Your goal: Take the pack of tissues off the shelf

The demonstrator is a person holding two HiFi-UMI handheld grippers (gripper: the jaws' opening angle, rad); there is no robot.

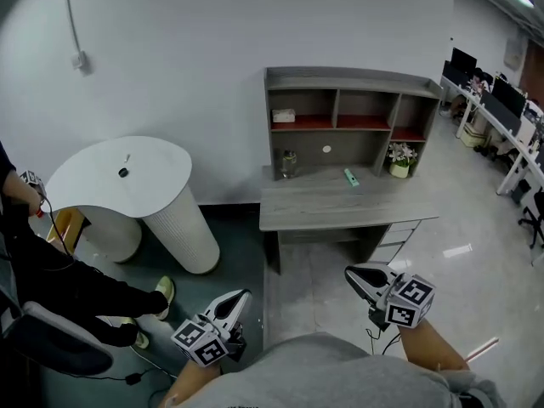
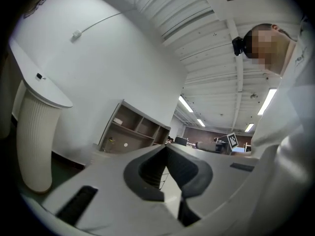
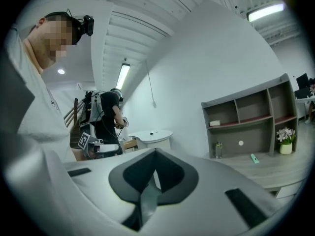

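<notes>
— Tissue pack [image 1: 283,116]: where do you have it?
— I see it in the upper left compartment of the shelf [image 1: 353,82], lying on the red-lined board close to that compartment's left wall. The shelf stands at the back of the grey counter [image 1: 323,206].
— And your jaws?
— Both pairs are pressed together with nothing between them. My left gripper [image 1: 245,296] and right gripper [image 1: 350,272] hang low in the head view, well apart from the grey counter and from the pack.
— Anything else on that counter?
— A clear bottle [image 1: 289,164] below the pack's compartment, a small green item [image 1: 351,177] towards the middle, and a pot of flowers [image 1: 399,160] at the right end. Off to the left I have a white rounded counter [image 1: 119,185], with a seated person [image 1: 59,291] beside it.
</notes>
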